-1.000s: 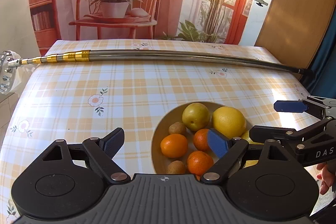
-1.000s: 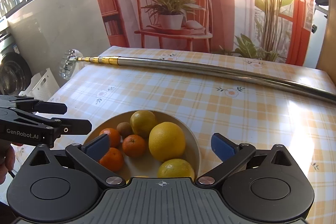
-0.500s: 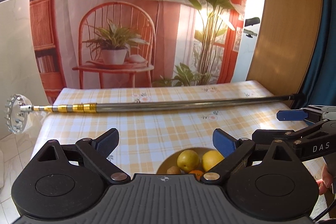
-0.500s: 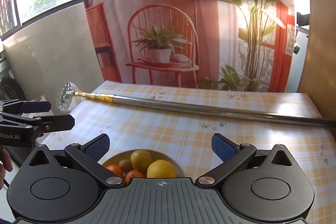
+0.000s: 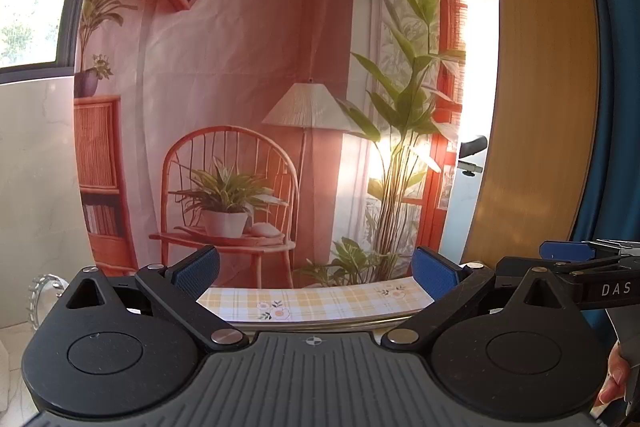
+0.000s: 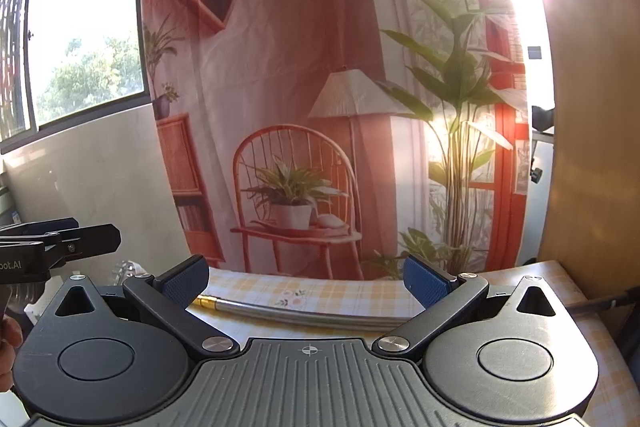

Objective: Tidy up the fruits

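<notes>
Both tongs raised, spread wide and empty, aimed at the backdrop.

The left tongs (image 5: 316, 273) and right tongs (image 6: 306, 277) grasp nothing, blue pads apart. Beyond them shows only the far edge of the checked desk (image 6: 340, 293), where a metal pole (image 6: 304, 313) lies across. The fruits are out of sight in both views. Behind hangs a printed backdrop (image 5: 248, 87) of chair and plants.

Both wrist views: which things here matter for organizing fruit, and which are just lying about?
For the job:
left gripper, open, empty
right gripper, open, empty
No fruit or bowl in view.

Lying about:
metal pole on the checked tablecloth
printed backdrop
</notes>
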`<state>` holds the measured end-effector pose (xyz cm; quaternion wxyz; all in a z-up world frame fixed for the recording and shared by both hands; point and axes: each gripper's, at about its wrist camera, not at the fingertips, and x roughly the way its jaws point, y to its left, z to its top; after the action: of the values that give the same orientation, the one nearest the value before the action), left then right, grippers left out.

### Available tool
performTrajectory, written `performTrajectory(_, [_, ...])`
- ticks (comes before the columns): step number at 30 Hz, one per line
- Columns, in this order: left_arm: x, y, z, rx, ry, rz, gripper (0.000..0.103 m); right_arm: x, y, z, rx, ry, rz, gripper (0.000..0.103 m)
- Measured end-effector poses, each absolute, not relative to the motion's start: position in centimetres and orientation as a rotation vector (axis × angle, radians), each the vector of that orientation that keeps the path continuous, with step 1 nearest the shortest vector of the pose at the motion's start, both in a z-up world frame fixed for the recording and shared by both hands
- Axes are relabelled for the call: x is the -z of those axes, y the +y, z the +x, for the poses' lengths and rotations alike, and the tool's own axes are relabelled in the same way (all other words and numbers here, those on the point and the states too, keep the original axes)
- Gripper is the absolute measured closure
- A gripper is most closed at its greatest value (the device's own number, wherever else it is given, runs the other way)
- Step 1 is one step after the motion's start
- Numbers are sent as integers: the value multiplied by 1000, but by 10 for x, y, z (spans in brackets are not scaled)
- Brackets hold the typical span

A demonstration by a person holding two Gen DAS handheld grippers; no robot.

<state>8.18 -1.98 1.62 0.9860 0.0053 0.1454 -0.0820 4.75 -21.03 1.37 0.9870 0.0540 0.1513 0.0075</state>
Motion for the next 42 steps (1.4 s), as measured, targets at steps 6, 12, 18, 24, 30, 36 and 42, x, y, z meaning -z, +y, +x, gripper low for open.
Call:
performTrajectory(6, [-28, -26, 75, 133, 260, 34, 0, -25, -209, 41, -3, 269, 96, 0])
performTrajectory(12, [-31, -27, 68, 135, 228, 59, 0, -27, -207, 39, -2, 261, 88, 0])
performTrajectory(18, [-32, -27, 65, 132, 222, 67, 0, -27, -205, 38, 3, 256, 81, 0])
performTrajectory(24, [-32, -25, 65, 132, 228, 64, 0, -27, -205, 38, 8, 256, 82, 0])
performTrajectory(30, [-34, -25, 66, 131, 234, 65, 0, -27, -204, 38, 10, 256, 82, 0])
performTrajectory(36, [-33, -25, 67, 123, 251, 69, 0, -27, -203, 37, 12, 257, 83, 0])
performTrajectory(42, [-33, -25, 66, 120, 260, 79, 0, -27, -204, 37, 13, 259, 84, 0])
